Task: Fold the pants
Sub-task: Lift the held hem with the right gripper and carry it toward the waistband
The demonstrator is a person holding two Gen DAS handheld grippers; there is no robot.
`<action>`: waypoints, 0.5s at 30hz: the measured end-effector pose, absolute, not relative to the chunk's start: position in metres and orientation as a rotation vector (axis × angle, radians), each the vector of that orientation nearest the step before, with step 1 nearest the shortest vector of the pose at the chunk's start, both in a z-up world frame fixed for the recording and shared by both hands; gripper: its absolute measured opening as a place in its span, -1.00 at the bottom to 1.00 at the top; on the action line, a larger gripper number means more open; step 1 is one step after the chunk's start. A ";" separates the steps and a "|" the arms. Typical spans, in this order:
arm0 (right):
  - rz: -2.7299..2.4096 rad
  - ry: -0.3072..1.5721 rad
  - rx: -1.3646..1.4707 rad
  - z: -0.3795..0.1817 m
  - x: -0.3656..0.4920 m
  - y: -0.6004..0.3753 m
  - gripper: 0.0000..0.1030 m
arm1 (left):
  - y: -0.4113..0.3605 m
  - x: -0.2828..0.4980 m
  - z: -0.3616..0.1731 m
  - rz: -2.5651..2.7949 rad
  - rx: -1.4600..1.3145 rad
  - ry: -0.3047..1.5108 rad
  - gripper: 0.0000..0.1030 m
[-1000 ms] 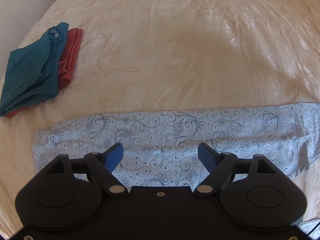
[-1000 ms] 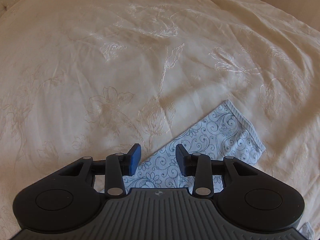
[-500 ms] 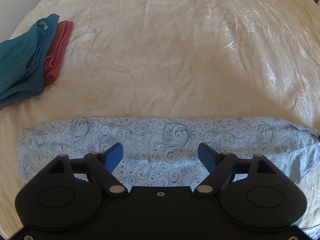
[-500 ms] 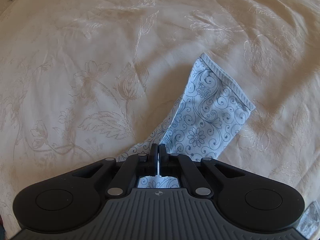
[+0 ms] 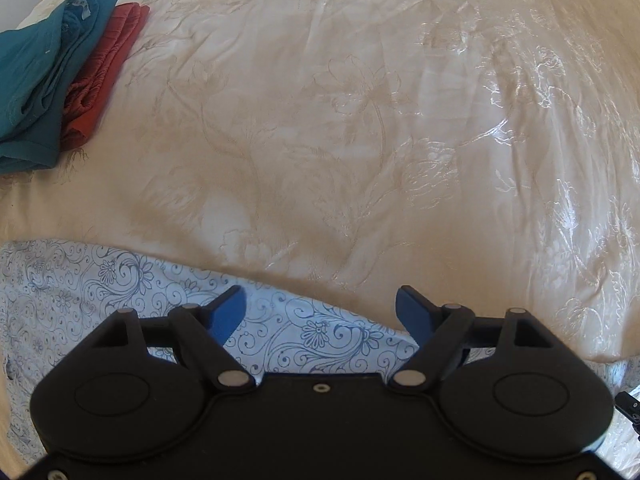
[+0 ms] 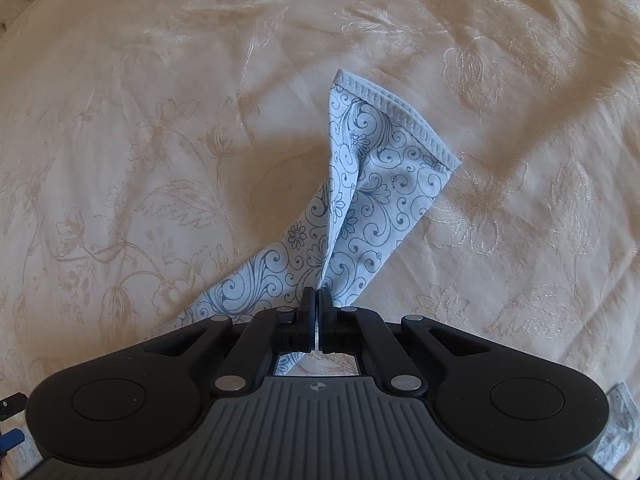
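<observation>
The pants (image 5: 120, 292) are light blue with a dark swirl print and lie flat across the near part of a cream bedspread (image 5: 340, 120). My left gripper (image 5: 320, 308) is open and empty, hovering over the pants' far edge. My right gripper (image 6: 317, 300) is shut on the pants (image 6: 376, 200) near a hemmed leg end, which is lifted and folded into a peak above the bedspread (image 6: 160, 100).
A folded teal garment (image 5: 40, 80) lies on a folded red one (image 5: 104, 72) at the far left of the bed. Embroidered cream bedspread fills the rest of both views.
My right gripper closed on the pants' leg end and lifted it. My left gripper moved forward, so the pants sit lower and further left in its view.
</observation>
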State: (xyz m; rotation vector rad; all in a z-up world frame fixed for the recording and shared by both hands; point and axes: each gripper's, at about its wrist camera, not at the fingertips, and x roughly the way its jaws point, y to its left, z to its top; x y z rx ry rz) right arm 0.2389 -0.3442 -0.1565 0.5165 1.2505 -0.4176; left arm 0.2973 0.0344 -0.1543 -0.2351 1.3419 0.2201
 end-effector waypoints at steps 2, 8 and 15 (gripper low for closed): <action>-0.411 1.248 0.513 -0.158 0.241 -0.348 -0.98 | 0.033 0.298 -0.158 0.225 -0.246 1.355 0.60; -0.402 1.245 0.506 -0.156 0.240 -0.345 -0.98 | 0.030 0.304 -0.176 0.220 -0.268 1.413 0.09; -0.403 1.211 0.514 -0.145 0.232 -0.351 -0.98 | 0.028 0.283 -0.153 0.203 -0.245 1.330 -0.88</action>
